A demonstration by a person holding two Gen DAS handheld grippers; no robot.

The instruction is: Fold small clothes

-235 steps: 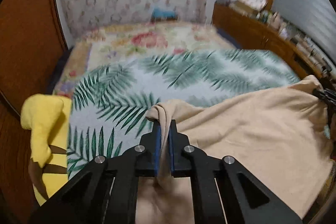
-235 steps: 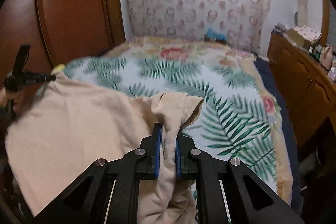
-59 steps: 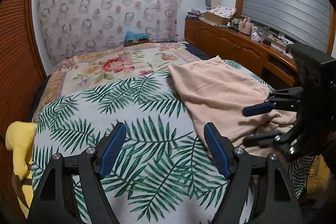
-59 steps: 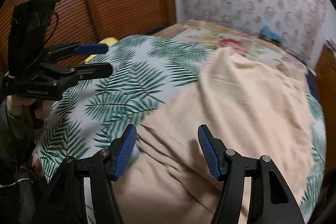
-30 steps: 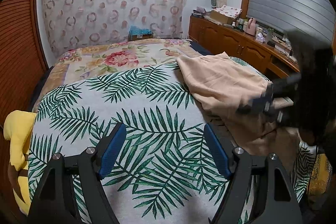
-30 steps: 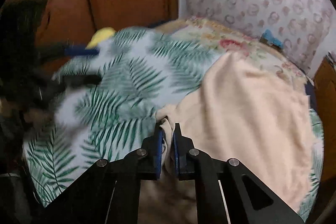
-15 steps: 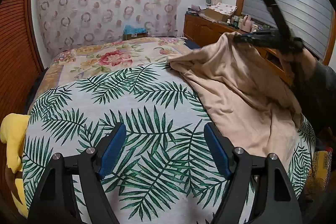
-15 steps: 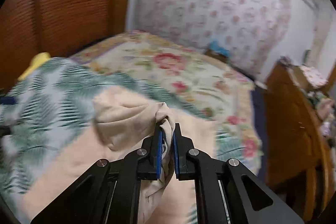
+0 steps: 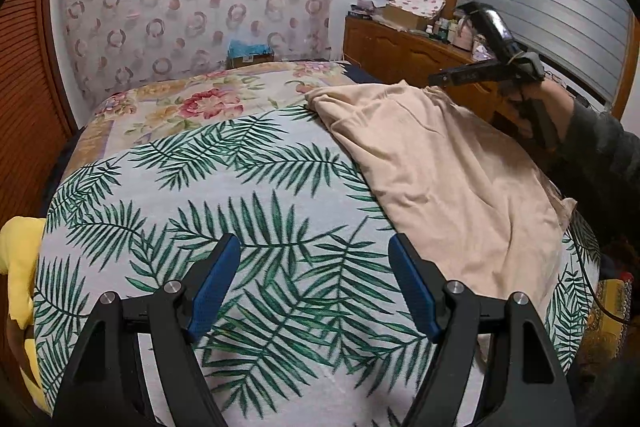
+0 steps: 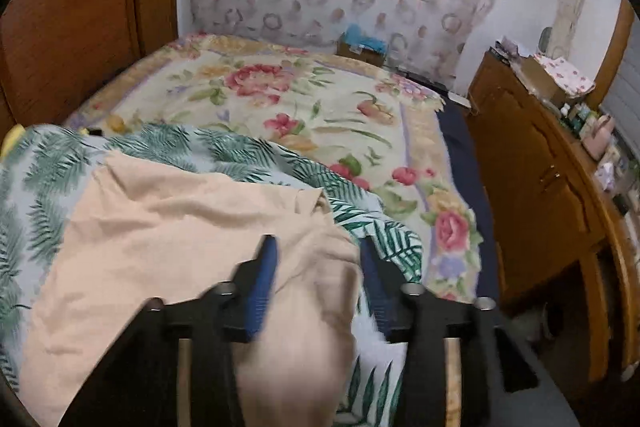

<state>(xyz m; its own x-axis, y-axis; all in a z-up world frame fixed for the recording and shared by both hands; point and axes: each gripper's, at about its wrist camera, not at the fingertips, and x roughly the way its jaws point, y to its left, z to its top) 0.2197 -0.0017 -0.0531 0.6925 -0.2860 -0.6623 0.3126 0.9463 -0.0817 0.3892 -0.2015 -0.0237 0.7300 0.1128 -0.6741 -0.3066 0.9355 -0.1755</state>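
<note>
The beige garment [image 9: 448, 167] is lying on the leaf-print blanket [image 9: 248, 211], occupying the bed's right half as seen from the left wrist camera, from about 12 o'clock to 4 o'clock of that blanket. One edge is running diagonally from its far corner down toward the near edge of the bed, and the cloth is showing soft creases, with its lower part bunching near 4 o'clock. In the right wrist view the same garment [image 10: 168, 235] is spreading from 9 o'clock to the centre, and a fold of it is sitting between the fingers of the right gripper [image 10: 320, 275].

The right gripper's jaws have just been opening: the blue pads [image 10: 260, 279] are standing apart on either side of the fold and are not pressing on it, though blur is softening the detail. In the left wrist view this gripper [image 9: 440, 79] is appearing at 2 o'clock, just above the garment's far right edge, with a hand [image 9: 540, 107] and a dark sleeve [image 9: 608, 155] behind it.

The left gripper [image 9: 316, 279] is hovering over the blanket at 6 o'clock, jaws spread wide with nothing between them.

A floral bedspread [image 10: 304, 107] is covering the far part of the bed. A wooden cabinet [image 10: 540, 179] is standing at 3 o'clock, and a yellow cloth [image 9: 18, 259] is hanging at 9 o'clock.
</note>
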